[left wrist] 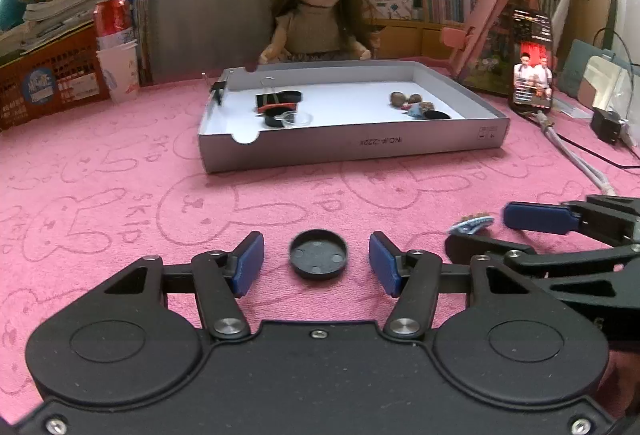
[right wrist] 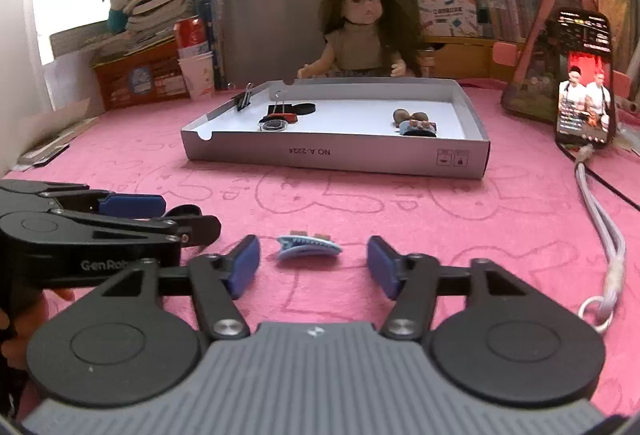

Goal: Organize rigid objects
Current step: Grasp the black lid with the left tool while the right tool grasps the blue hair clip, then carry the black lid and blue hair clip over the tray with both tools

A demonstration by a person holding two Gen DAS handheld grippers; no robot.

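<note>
Near the gray box (left wrist: 352,149), on the pink table (left wrist: 120,195): black lid (left wrist: 318,254) lying between released left fingers (left wrist: 250,263), untouched. Beside it, blue hair clip (right wrist: 309,246) lying between released right fingers (right wrist: 248,261), likewise untouched.

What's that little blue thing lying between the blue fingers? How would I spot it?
Start at the grey cardboard tray on the pink cloth, then come toward the camera. The small blue hair clip lies on the cloth between the right gripper's open fingers. Unlike the round black lid nearby, it is pale blue, long and toothed.
</note>
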